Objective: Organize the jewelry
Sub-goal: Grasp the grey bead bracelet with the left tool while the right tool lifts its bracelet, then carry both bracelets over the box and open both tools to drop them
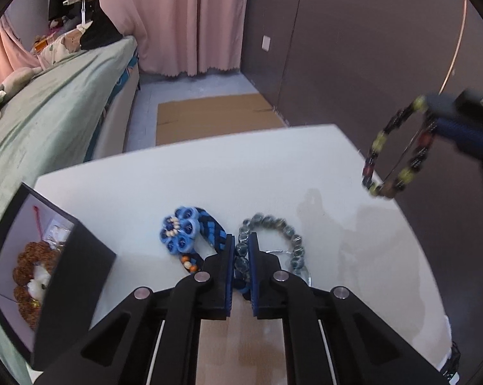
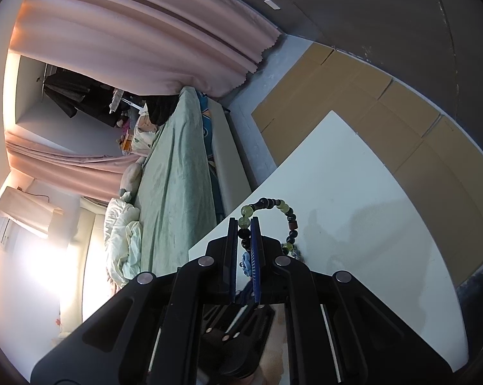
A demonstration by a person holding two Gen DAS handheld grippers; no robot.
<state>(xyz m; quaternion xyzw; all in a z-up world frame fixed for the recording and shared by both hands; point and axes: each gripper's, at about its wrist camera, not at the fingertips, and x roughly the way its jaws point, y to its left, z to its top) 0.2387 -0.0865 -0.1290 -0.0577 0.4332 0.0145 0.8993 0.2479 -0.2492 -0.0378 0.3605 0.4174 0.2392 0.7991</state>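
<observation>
My left gripper (image 1: 242,240) is shut on a grey-blue glass bead bracelet (image 1: 292,240) that lies on the white table (image 1: 241,166). A blue woven flower bracelet (image 1: 190,234) lies just left of it. My right gripper (image 2: 244,221) is shut on a black and yellow-green bead bracelet (image 2: 286,211) and holds it in the air; this shows at the right of the left wrist view (image 1: 395,150). An open black jewelry box (image 1: 49,272) at the table's left holds a brown bead bracelet (image 1: 29,272).
A bed with a green sheet (image 1: 49,112) runs along the left of the table. Flat cardboard (image 1: 216,118) lies on the floor beyond the table's far edge. Pink curtains (image 1: 177,16) and a dark wall (image 1: 353,48) stand behind.
</observation>
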